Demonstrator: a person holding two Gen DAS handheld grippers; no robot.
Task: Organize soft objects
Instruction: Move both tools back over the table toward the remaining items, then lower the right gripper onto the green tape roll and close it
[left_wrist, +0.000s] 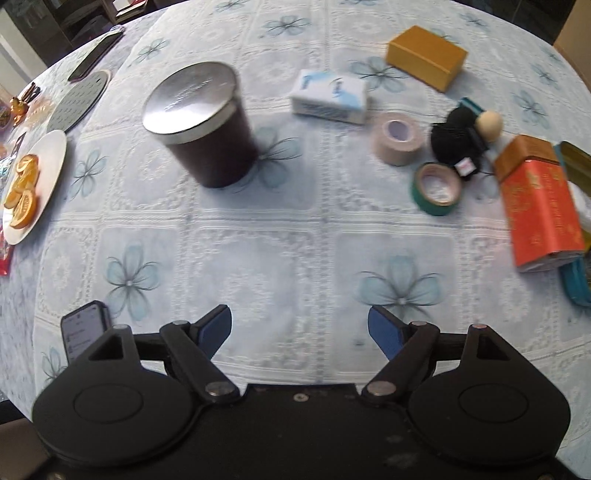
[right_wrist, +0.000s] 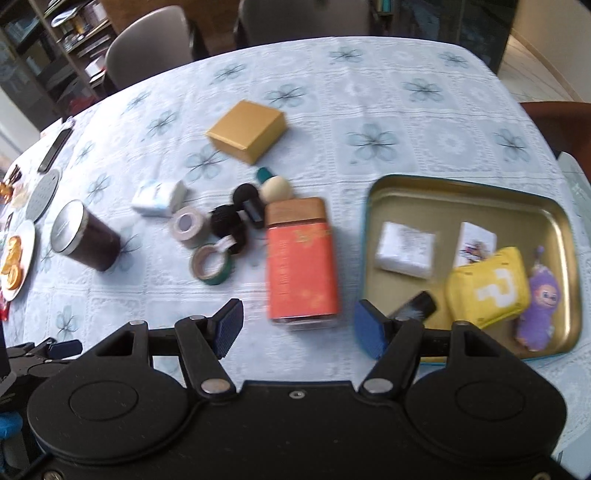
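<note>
Both jaws spread apart, the right hand-held gripper (right_wrist: 297, 328) hovers empty beside the tray (right_wrist: 380, 192); the left hand-held gripper (left_wrist: 299, 328) likewise. Inside the tray lie a yellow plush cube (right_wrist: 487, 288), purple doll (right_wrist: 537, 299) and tissue packs (right_wrist: 404, 249).

Both wrist cameras look down along open fingers at the table (left_wrist: 295, 229), sharing the orange tin (left_wrist: 539, 206) (right_wrist: 301, 258).
</note>
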